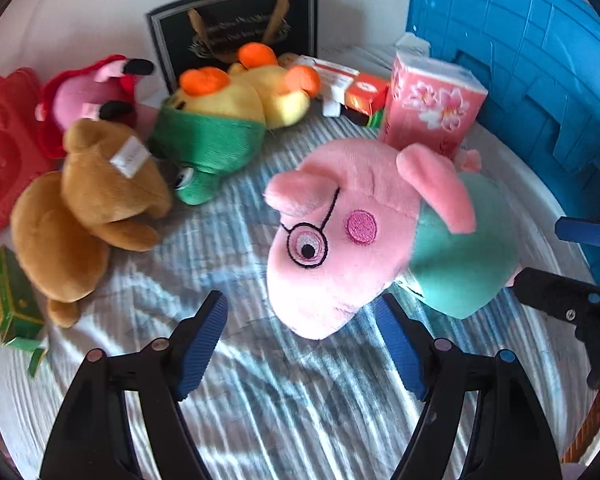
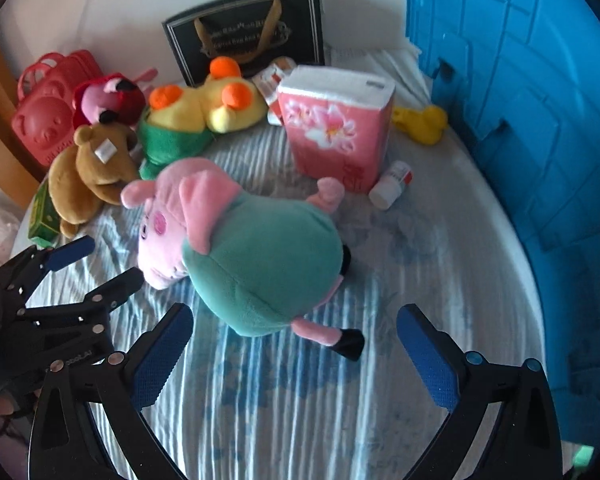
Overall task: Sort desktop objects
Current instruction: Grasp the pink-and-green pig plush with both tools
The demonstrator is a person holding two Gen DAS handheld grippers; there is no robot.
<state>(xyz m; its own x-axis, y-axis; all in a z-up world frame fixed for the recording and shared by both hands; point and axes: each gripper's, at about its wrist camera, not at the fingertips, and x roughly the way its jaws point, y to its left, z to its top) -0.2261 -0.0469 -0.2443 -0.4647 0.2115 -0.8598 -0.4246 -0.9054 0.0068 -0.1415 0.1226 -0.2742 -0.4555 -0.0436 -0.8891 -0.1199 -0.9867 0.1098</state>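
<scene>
Lying between both tools: pink pig plush (image 1: 364, 236) in a teal dress, on its side on the striped cloth (image 1: 228, 360) that covers the desk
Left gripper (image 1: 300, 344): jaws spread wide, empty, tilted down at the cloth; the pig's snout sits just ahead of them, near the right blue pad, whether touching it I cannot tell
Right gripper (image 2: 296, 356): jaws spread wide, empty; the pig's teal body and black-shoed leg lie just ahead of the gap between them
Behind the pig: pink tissue pack (image 2: 336, 128) standing upright, with a small white bottle (image 2: 392, 190) lying at its foot
Left cluster: brown bear (image 1: 88, 208), green-and-yellow plush (image 1: 220, 120) and a red-and-pink plush (image 1: 92, 96) bunched together, a green box (image 1: 14, 304) beside the bear, a red case (image 2: 56, 108) behind
Back: black gift bag (image 2: 248, 36) upright
Right edge: blue bin (image 2: 520, 100), with a yellow toy (image 2: 424, 122) near it
</scene>
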